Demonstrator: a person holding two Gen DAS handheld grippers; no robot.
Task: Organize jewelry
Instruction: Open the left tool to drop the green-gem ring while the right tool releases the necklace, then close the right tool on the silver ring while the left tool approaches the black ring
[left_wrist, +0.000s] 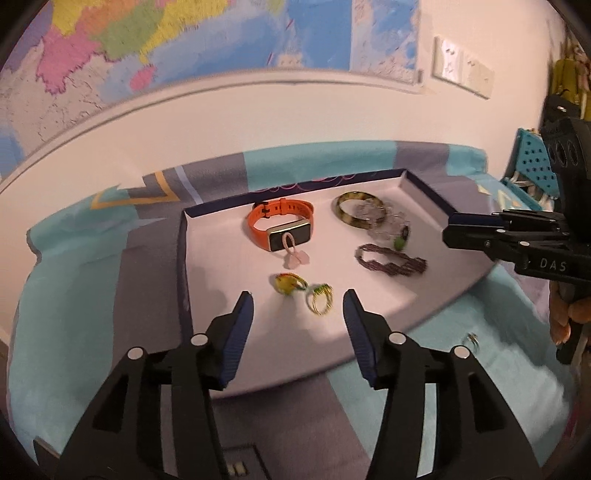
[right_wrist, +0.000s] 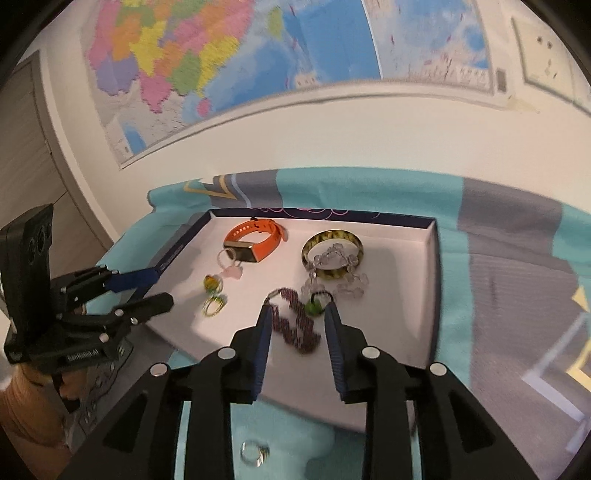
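Mostly sorted: orange watch (left_wrist: 280, 221), bangle (left_wrist: 356, 210), beaded bracelet (left_wrist: 391, 260) and two rings (left_wrist: 303, 291) lying inside the white tray (left_wrist: 207, 295); one silver ring (right_wrist: 254, 452) left outside on the teal cloth (left_wrist: 74, 295), just beside the tray; left gripper (left_wrist: 298, 325) and right gripper (right_wrist: 297, 332) both parted, grasping nothing

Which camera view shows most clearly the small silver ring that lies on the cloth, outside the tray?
The right wrist view shows it best: the silver ring lies on the turquoise cloth, low between the gripper arms, its round band visible. In the left wrist view the ring is a smaller, blurred shape near the tray edge.
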